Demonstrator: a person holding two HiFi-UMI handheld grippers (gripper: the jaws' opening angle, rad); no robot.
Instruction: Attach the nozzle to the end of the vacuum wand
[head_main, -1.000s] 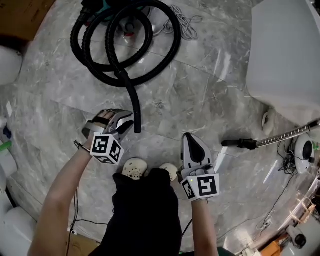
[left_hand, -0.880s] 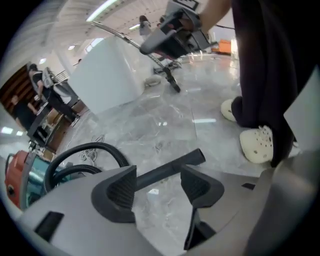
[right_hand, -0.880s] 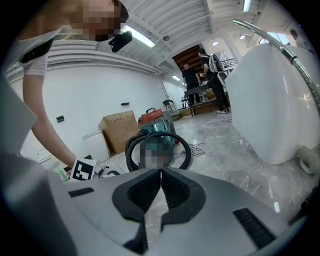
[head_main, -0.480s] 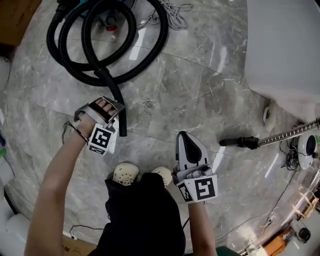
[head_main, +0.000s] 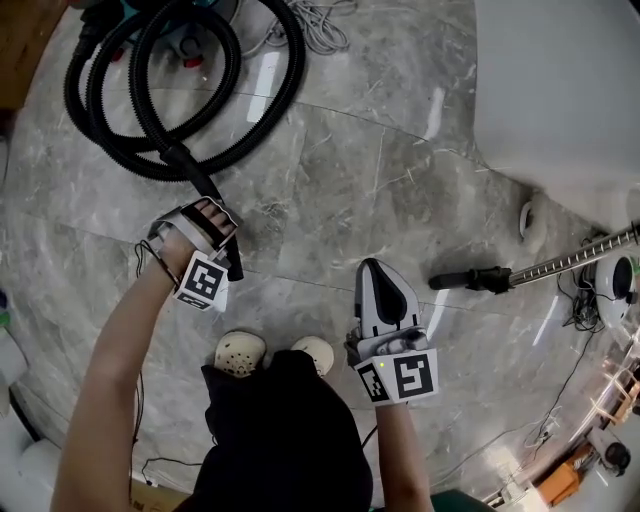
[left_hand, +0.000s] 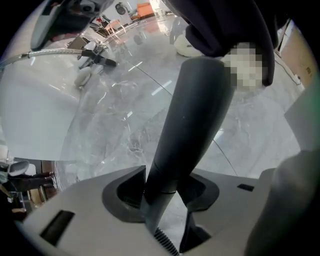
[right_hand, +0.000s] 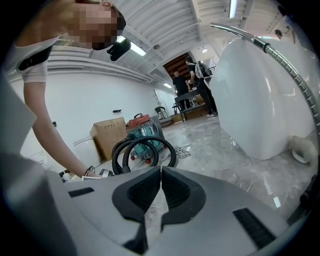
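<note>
My left gripper (head_main: 225, 238) points steeply down at the floor. It holds the rigid black end tube (head_main: 232, 262) of the vacuum hose (head_main: 270, 110). In the left gripper view that tapered tube (left_hand: 192, 115) runs between the jaws of the left gripper (left_hand: 165, 187); they have just been closing and both pads touch it. My right gripper (head_main: 373, 268) hovers over bare floor, shut and empty, as the right gripper view shows it (right_hand: 160, 172). The metal vacuum wand (head_main: 565, 264) lies on the floor to the right, its black end (head_main: 470, 280) toward the right gripper.
The teal vacuum cleaner (head_main: 190, 15) stands at the top left inside the hose coils. A large white body (head_main: 570, 90) fills the upper right. A grey cord (head_main: 320, 25) lies by the vacuum. My shoes (head_main: 240, 352) are below the grippers. People (right_hand: 197, 80) stand far off.
The left gripper has come down from beside the hose's end tube and closed around it. The right gripper has shifted slightly and stays shut.
</note>
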